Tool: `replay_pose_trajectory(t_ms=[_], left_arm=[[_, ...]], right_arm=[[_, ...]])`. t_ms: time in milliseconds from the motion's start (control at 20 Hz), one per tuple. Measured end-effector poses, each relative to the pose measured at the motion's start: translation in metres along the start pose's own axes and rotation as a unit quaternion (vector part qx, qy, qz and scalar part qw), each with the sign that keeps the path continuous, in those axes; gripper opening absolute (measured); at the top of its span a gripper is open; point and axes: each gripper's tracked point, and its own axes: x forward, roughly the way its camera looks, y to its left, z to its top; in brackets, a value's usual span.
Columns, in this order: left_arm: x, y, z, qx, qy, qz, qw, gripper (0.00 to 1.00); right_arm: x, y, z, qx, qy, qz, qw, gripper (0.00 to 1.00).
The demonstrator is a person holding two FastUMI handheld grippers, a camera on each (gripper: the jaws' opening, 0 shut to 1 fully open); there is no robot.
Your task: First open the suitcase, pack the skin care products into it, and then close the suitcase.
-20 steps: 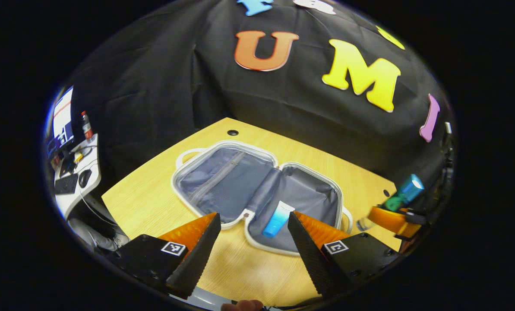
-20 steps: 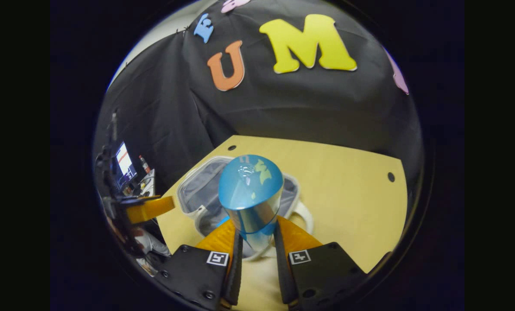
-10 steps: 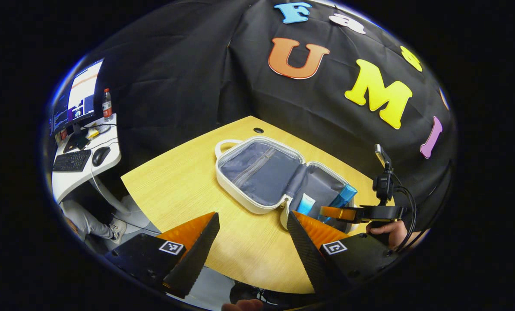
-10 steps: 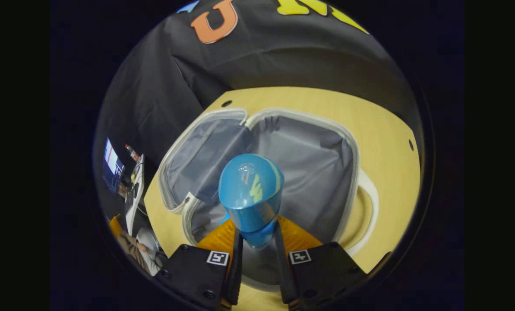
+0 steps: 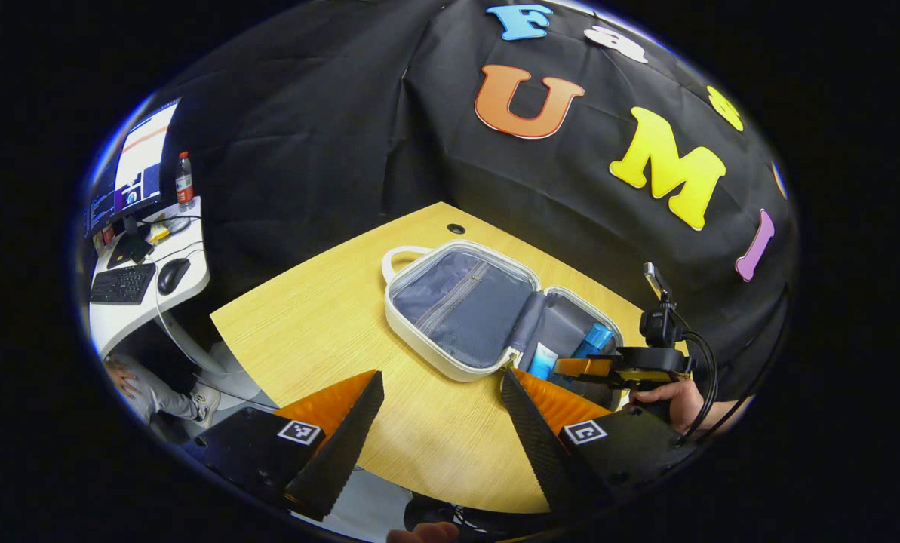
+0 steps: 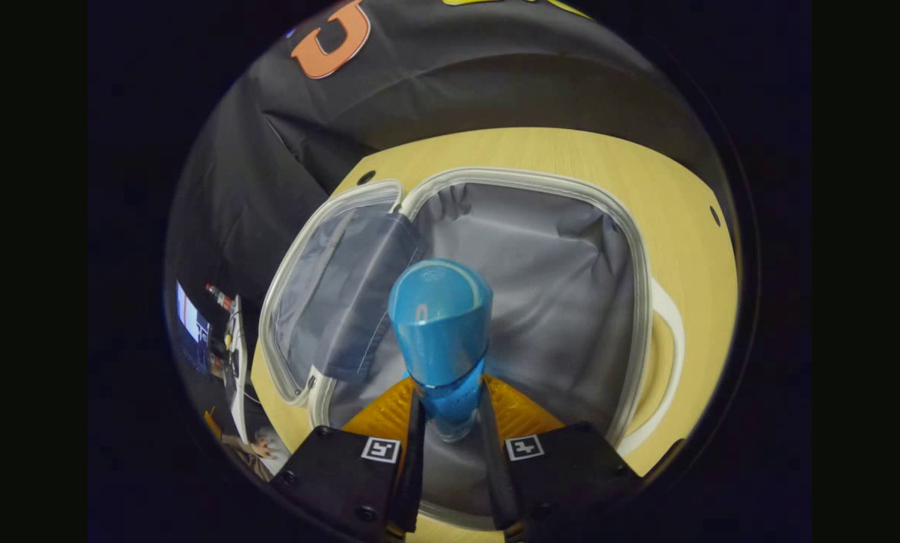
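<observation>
The white suitcase (image 5: 427, 353) with grey lining lies open flat on the wooden table (image 5: 314, 332). A small blue tube (image 5: 542, 360) lies in its right half. My right gripper (image 6: 450, 422) is shut on a blue bottle (image 6: 440, 324), holding it low over the grey lining of the right half (image 6: 555, 286). In the left gripper view that bottle (image 5: 594, 339) shows inside the case, with the right gripper (image 5: 582, 368) and the hand (image 5: 680, 401) holding it. My left gripper (image 5: 440, 411) stands open above the table's near edge, nothing between its fingers.
A white desk (image 5: 118, 317) with a keyboard (image 5: 121, 283), a mouse (image 5: 172, 274), a monitor and a drinks bottle (image 5: 183, 179) stands at the far left. The table has cable holes (image 5: 456, 228) near its back edge. A seated person's leg (image 5: 159, 396) is below the desk.
My right gripper has gone from beside the table to over the suitcase and lowered the blue bottle into its right half. My left gripper has drawn back from the case toward the table's near edge.
</observation>
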Motion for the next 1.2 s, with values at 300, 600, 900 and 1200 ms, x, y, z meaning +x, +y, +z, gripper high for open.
replay_pose_trajectory(t_ms=[300, 600, 900, 1200], left_arm=[[0.004, -0.006, 0.008, 0.01, 0.001, -0.011, 1.0, 1.0], [0.005, -0.009, 0.006, 0.008, 0.009, -0.017, 1.0, 1.0], [0.008, -0.022, 0.01, 0.015, 0.011, -0.032, 0.999, 1.0], [0.006, -0.029, 0.014, 0.023, 0.008, -0.043, 0.999, 1.0]], right_arm=[[0.011, -0.006, 0.003, 0.032, 0.014, -0.018, 0.999, 0.35], [0.008, -0.027, -0.015, 0.031, 0.038, -0.048, 0.998, 0.34], [0.009, -0.026, -0.015, 0.014, 0.038, -0.059, 0.997, 0.36], [0.007, -0.028, -0.015, 0.015, 0.035, -0.068, 0.997, 0.41]])
